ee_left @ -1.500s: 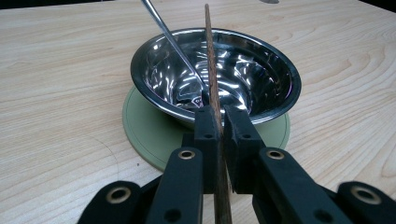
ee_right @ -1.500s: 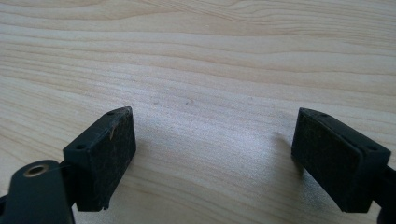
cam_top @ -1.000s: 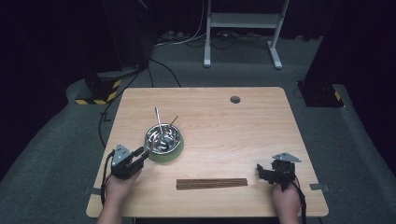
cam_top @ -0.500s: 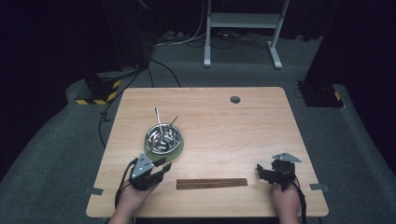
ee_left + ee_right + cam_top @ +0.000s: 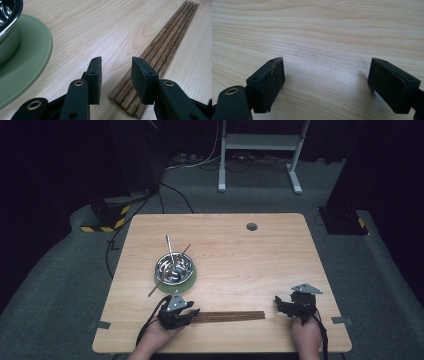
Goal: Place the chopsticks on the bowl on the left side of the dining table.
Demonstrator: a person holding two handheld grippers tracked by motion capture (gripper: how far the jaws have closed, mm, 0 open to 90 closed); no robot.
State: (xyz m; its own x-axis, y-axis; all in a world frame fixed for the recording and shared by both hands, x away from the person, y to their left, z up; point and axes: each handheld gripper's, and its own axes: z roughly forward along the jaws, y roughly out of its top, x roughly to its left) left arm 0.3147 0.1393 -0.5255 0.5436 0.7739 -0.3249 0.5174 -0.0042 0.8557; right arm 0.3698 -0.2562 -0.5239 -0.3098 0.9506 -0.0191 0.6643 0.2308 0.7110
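A bundle of brown wooden chopsticks (image 5: 230,316) lies flat near the table's front edge. My left gripper (image 5: 192,312) sits low at its left end. In the left gripper view the jaws (image 5: 116,75) stand apart and have just been opening. The near ends of the chopsticks (image 5: 165,42) lie between the pads, closer to the right one, with no pad pressing on them. A steel bowl (image 5: 174,266) on a green saucer (image 5: 159,282) holds a metal rod (image 5: 169,251) and a wooden stick (image 5: 154,290). My right gripper (image 5: 278,304) rests open on bare wood right of the bundle, its jaws (image 5: 327,80) wide.
The green saucer (image 5: 30,62) and the bowl (image 5: 7,15) are close on the left of my left gripper. A round hole (image 5: 251,226) marks the table's far side. On the floor beyond are a black-and-yellow striped block (image 5: 107,217), cables and a white stand (image 5: 260,142).
My left gripper has moved right and toward the front edge, from beside the bowl to the left end of the chopstick bundle, and its jaws are wider. The right gripper has stayed put.
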